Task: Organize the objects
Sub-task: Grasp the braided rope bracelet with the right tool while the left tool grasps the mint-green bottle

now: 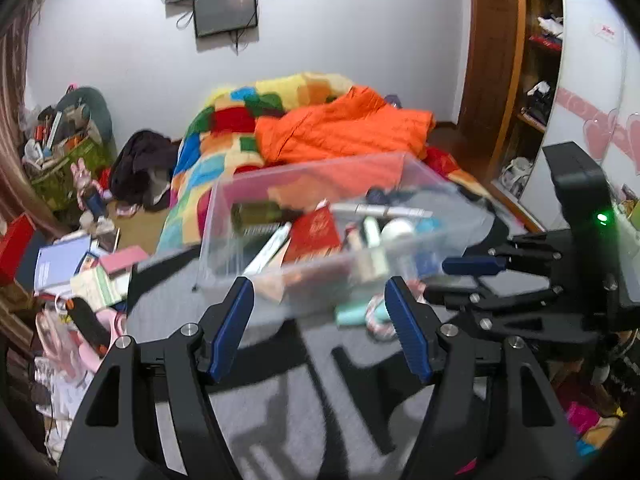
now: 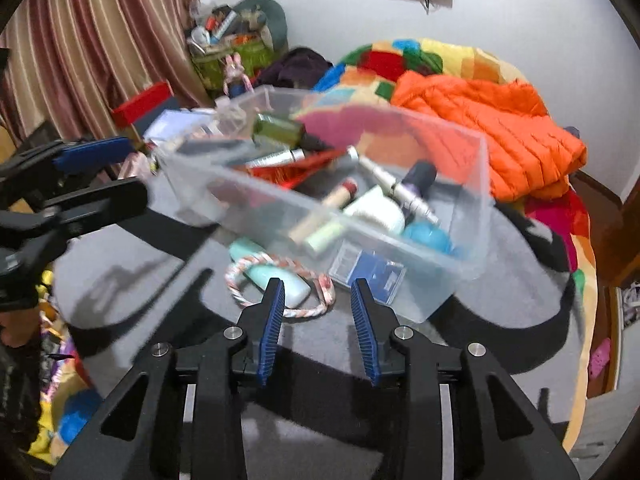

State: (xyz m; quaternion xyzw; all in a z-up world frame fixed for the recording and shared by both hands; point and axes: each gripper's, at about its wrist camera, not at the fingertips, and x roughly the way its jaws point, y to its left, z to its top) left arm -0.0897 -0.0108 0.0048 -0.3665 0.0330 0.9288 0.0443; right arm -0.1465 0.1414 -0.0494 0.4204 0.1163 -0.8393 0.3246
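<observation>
A clear plastic bin (image 1: 224, 216) (image 2: 472, 200) stands on a grey and black mat on the bed, holding several cosmetics: a green bottle (image 2: 280, 130), a red booklet (image 1: 316, 232), tubes and a blue round jar (image 2: 426, 236). A mint tube (image 2: 276, 274) and a pink-white braided ring (image 2: 320, 300) lie on the mat just before the bin. My left gripper (image 1: 320, 292) is open and empty, facing the bin's near wall. My right gripper (image 2: 318, 296) is open and empty, just above the tube and ring. Each gripper shows in the other's view (image 1: 476, 266) (image 2: 92, 152).
An orange jacket (image 1: 344, 128) and a colourful patchwork blanket (image 1: 224, 128) lie behind the bin. Books and clutter cover the floor at the left (image 1: 64, 260). A green basket of items (image 2: 228, 52) stands by the striped curtain. A wooden wardrobe (image 1: 500, 60) is at the right.
</observation>
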